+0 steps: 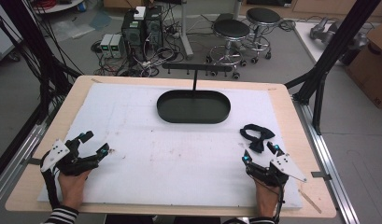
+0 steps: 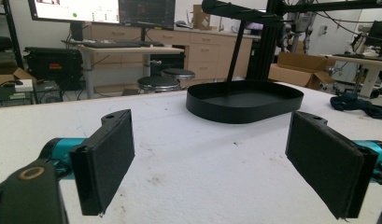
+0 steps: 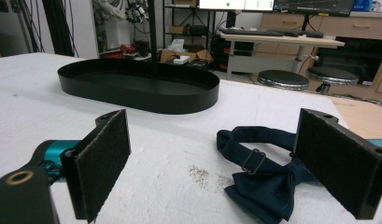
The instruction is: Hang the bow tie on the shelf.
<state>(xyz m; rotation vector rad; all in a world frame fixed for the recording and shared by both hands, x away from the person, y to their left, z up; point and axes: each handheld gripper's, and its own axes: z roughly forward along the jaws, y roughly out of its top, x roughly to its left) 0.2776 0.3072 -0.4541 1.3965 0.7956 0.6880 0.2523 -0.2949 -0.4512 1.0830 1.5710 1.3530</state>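
One bow tie (image 3: 265, 179) just ahead of right gripper (image 3: 226, 172), jaws apart.

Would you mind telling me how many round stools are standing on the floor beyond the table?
2. One stool stands just past the table's far edge, right of the computer boxes; the other stool is close behind it to the right. Others could be out of frame.

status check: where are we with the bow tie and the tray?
Nothing looks done: the navy bow tie lies loose on the white mat, apart from the black oval tray, which holds nothing. In hand: the right tool sits open just short of the bow tie; the left tool rests open, away from it. Left: grasping and whatever placement follows.
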